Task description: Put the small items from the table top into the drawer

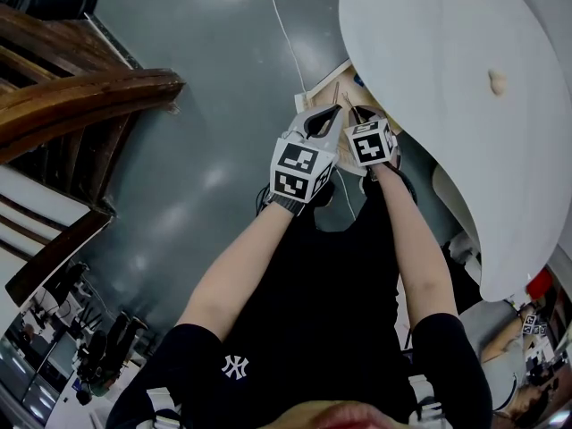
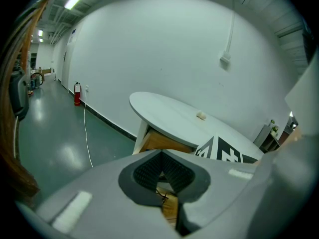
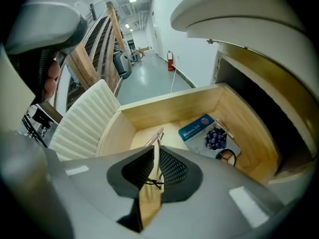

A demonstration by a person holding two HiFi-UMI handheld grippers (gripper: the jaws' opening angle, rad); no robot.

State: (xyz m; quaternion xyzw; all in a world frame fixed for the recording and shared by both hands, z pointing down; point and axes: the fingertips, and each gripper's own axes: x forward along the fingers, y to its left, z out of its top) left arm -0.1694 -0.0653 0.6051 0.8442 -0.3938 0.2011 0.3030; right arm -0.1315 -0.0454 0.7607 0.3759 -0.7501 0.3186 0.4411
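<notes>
Drawer (image 3: 169,106) stands pulled out from beneath the white round table (image 2: 169,114), its pale wooden interior exposed in the right gripper view. Contents noted: a blueberry sachet (image 3: 199,131) flat on the floor of the drawer, at 2 o'clock from the right tool (image 3: 156,147); a black ring (image 3: 227,157) just beside the sachet, at 3 o'clock from the same tool. A slim stick (image 3: 158,133) sits at the tool's tips, running up toward 12 o'clock inside the drawer. The right tool points steeply down into the drawer and its jaws are narrowly parted – wood shows through the slit between the pads, and no firm clamp on the stick is evident. One small pale item (image 2: 201,115) is on the table top, well apart from both tools; in the head view it lies at 2 o'clock (image 1: 497,81). The left tool (image 2: 160,153) is held just beside the right one at the drawer's front edge, aimed toward the table – its jaws are closed tip to tip with nothing between them. Surroundings: a ribbed white panel (image 3: 82,126) at 9 o'clock of the drawer, a wooden stair rail (image 1: 71,96) at 10 o'clock in the head view, and a fire extinguisher (image 2: 77,94) against the far wall.
</notes>
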